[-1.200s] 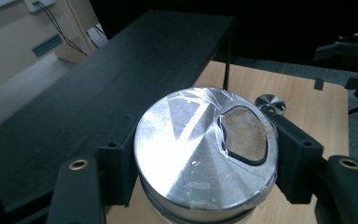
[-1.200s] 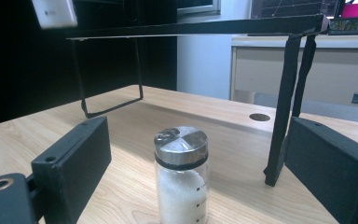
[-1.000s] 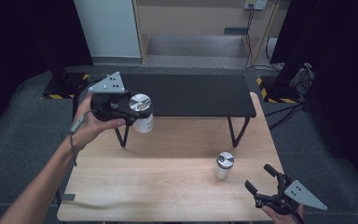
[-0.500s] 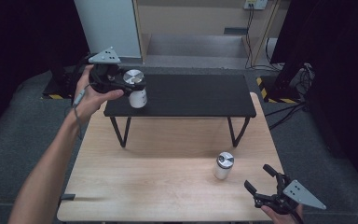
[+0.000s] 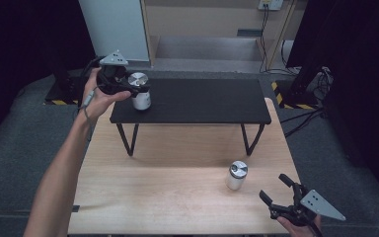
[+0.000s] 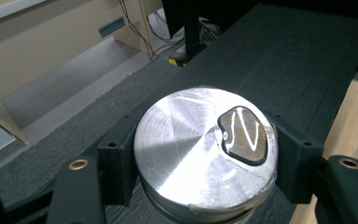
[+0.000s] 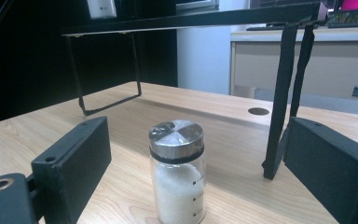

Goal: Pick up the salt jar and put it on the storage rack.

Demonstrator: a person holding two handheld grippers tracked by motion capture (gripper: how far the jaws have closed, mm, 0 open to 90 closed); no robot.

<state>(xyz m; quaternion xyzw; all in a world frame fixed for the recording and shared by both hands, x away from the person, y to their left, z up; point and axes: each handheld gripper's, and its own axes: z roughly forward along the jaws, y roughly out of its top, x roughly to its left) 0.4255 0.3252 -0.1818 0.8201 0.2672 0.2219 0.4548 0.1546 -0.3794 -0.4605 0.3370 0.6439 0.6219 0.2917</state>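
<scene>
1. Light wooden table point(image 5: 177, 197), bare grain, a small round dark hole point(image 7: 258, 111) in its top seen in the right gripper view.
2. Low black shelf point(image 5: 207, 101) stands on the table, thin black metal legs point(image 5: 128, 140), dark textured top.
3. Grey carpet floor point(image 5: 24, 148) around the table.
4. White panel point(image 5: 116, 27) upright at the back, left of centre.
5. Beige wall unit point(image 5: 202, 17) behind, with a grey step point(image 5: 202, 49) below it.
6. Black cables point(image 5: 266, 29) hang from a wall socket point(image 5: 270, 4) at upper right.
7. Yellow-black hazard tape point(image 5: 281, 96) on the floor, right of the shelf.
</scene>
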